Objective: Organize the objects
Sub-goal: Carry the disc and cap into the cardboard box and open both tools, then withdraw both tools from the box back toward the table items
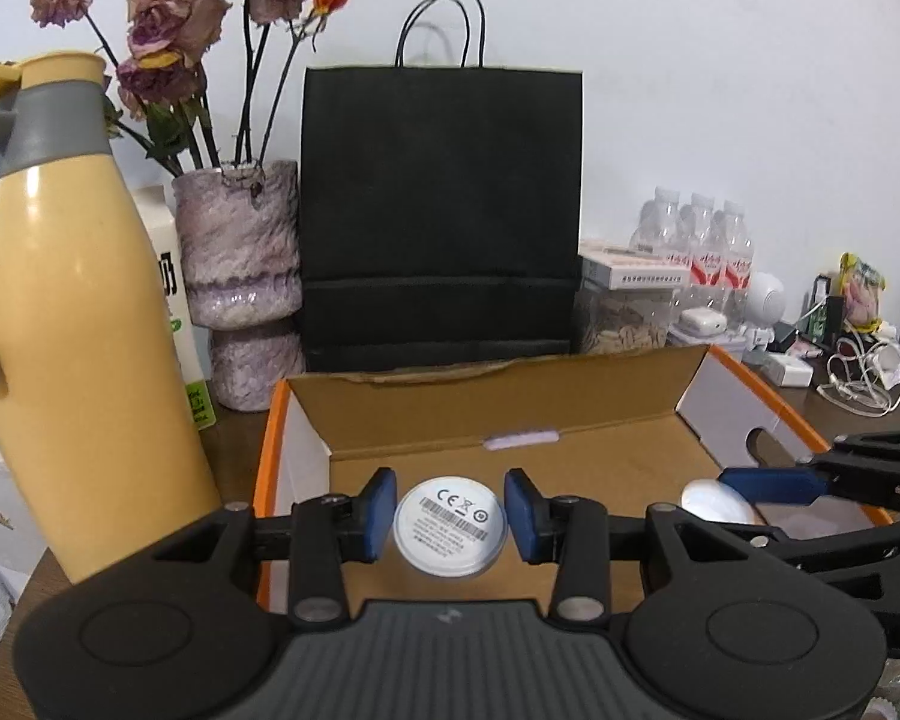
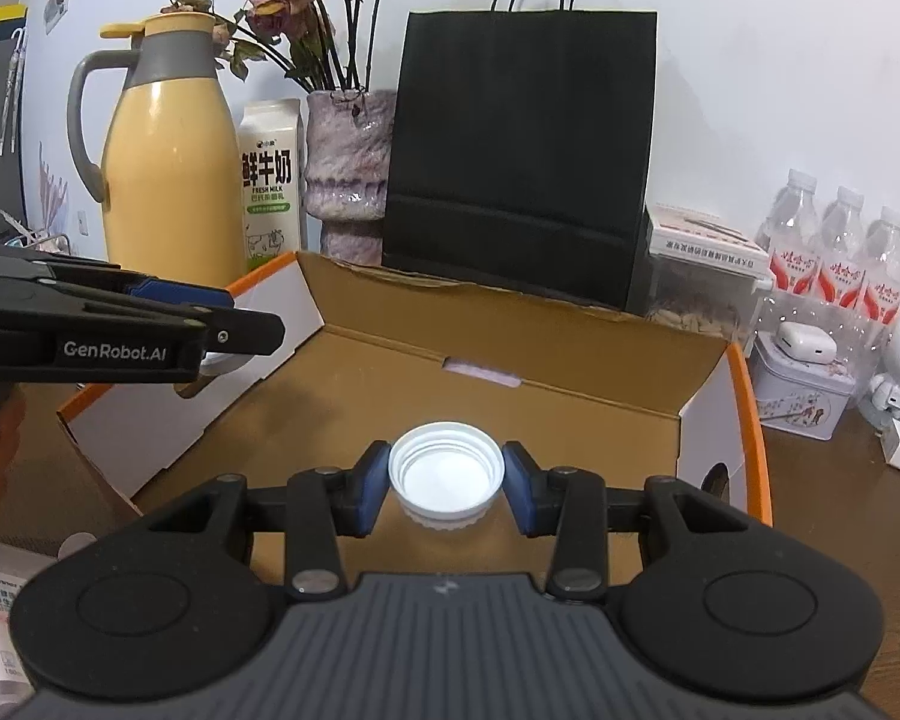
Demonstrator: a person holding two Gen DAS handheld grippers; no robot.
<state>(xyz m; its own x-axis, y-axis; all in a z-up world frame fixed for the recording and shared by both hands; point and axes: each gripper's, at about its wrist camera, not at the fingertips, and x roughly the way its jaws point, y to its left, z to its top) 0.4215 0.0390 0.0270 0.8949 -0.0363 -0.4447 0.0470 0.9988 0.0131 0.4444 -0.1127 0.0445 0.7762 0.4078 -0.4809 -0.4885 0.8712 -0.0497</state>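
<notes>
While "GenRobot.AI" marked the left gripper (image 1: 450,513), its parted fingers flanked a CE-labelled round white plastic disc (image 1: 449,523); the right gripper's (image 2: 445,480) released fingers flanked a ribbed white plastic cap (image 2: 446,474).

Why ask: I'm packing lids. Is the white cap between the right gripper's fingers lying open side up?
Yes, the white cap shows its threaded hollow inside facing up.

We see a white round disc (image 1: 449,524) lying flat on the brown floor of the open cardboard box (image 1: 510,420), its printed label with barcodes facing up. To its right in the same box sits a white threaded bottle cap (image 2: 446,476), open side up, its ribbed rim resting on the floor.
</notes>
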